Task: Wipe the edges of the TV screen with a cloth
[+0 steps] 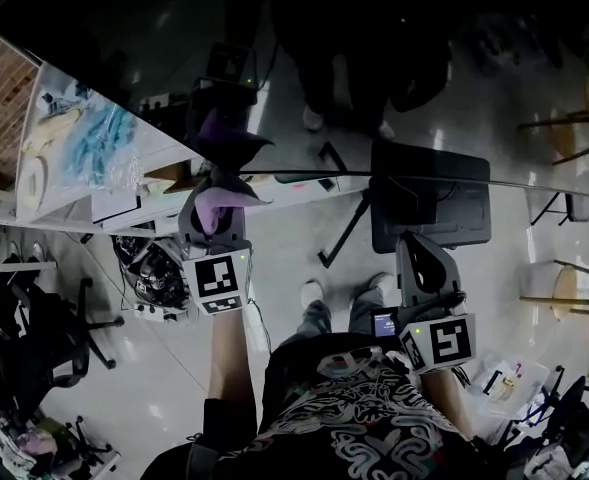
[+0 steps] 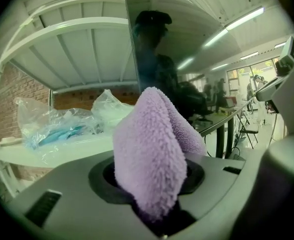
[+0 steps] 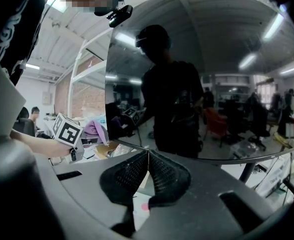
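Two grippers face a dark TV screen. The left gripper is clamped on a fluffy purple cloth, which stands up at the screen's left edge; whether it touches is unclear. The right gripper has its jaws pressed together on nothing. The edge-wiping step seems to be in hand. Next, the cloth likely needs pressing on and sliding along the edge.

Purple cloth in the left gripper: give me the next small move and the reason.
Probably ease the left gripper forward until the purple cloth presses on the TV screen at its left edge, then drag along that edge. The jaws are shut on the cloth, and its tip stands close by that edge, though contact cannot be told. The right gripper is shut, carrying nothing.
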Tool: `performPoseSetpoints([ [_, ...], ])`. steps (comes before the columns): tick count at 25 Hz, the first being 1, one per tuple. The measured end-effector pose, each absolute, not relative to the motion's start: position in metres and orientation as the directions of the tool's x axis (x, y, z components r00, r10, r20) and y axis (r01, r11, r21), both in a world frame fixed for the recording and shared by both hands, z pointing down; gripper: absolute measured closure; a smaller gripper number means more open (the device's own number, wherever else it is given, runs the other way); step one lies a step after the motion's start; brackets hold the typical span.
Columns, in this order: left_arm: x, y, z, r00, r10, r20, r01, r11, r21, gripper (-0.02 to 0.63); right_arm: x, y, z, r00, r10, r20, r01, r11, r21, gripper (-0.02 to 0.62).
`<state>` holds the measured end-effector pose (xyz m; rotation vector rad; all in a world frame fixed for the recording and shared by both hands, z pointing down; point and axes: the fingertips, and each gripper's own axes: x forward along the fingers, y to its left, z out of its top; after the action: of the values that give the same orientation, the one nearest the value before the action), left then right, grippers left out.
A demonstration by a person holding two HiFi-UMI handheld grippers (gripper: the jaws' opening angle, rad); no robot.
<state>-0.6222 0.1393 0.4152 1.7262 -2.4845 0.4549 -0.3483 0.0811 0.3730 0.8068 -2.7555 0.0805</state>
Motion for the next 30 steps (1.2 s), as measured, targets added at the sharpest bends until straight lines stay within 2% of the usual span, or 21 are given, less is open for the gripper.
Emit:
performPoseSetpoints([
  [12,-0.614,0.138,0.416,-0.329,-0.918,0.222,-0.940,0.295,-0.172,0.436,-0.351,0.094,0.377,-0.798,-0.532,0.282,-0.549,0.836,0.025,0.566],
  [30,-0.580,0.118,0.414,-0.240,-0.947,0.213,-0.968,0.216,-0.131,0.436,-0.311,0.096,0.384,-0.734,-0.611,0.295,-0.634,0.773,0.022,0.566],
])
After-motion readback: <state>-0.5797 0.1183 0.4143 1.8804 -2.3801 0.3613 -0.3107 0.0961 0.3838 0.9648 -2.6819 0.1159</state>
